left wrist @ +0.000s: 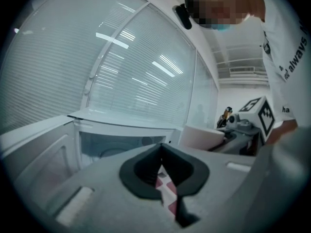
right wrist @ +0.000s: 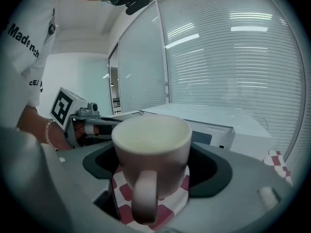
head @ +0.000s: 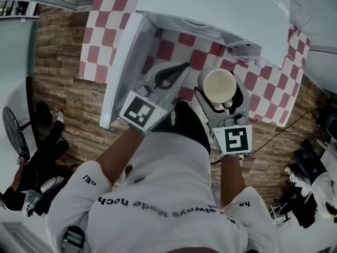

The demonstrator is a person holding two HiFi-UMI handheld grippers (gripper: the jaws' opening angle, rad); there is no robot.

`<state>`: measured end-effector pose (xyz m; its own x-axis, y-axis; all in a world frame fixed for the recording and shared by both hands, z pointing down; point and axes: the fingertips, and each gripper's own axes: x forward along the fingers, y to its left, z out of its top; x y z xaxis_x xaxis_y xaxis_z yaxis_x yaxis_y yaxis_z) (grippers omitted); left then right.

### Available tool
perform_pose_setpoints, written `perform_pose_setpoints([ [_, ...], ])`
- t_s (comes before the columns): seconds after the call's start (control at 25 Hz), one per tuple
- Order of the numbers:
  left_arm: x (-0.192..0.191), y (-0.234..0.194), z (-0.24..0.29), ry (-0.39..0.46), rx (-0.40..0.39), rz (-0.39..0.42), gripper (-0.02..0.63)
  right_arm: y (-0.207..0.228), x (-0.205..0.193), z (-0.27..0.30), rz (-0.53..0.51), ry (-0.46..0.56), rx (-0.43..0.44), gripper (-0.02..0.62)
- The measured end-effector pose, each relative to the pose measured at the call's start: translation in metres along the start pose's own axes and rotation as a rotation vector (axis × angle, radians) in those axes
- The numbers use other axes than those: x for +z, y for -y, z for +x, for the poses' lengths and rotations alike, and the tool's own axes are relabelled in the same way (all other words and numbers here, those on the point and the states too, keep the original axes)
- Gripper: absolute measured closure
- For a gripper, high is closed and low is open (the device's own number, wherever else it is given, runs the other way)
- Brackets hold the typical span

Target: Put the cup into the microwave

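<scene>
A cream cup [head: 219,87] stands upright between the jaws of my right gripper [head: 221,100], which is shut on it; its handle points back toward the camera in the right gripper view [right wrist: 144,198]. The white microwave [head: 210,7] lies just ahead, its door [head: 122,73] swung open to the left. My left gripper [head: 181,68] hovers beside the cup in front of the open cavity [left wrist: 116,147], jaws shut with nothing in them. From the left gripper view the cup [left wrist: 201,136] shows at the right.
A red-and-white checked cloth [head: 176,49] covers the table under the microwave. Wooden floor [head: 58,62] lies to the left, where a person [head: 31,162] sits. Cables and dark gear [head: 310,162] lie on the floor at right. Blinds fill the windows behind [left wrist: 121,57].
</scene>
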<state>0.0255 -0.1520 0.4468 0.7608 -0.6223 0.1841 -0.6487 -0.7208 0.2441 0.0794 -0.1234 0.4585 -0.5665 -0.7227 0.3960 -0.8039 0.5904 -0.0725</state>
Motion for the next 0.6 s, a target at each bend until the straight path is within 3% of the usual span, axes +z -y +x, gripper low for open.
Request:
perform_pose_setpoints([
  [0.6,-0.038,-0.061,0.029,0.004,0.108,0.014,0.601,0.024,-0.027,0.068,0.032,0.034,-0.032,0.173],
])
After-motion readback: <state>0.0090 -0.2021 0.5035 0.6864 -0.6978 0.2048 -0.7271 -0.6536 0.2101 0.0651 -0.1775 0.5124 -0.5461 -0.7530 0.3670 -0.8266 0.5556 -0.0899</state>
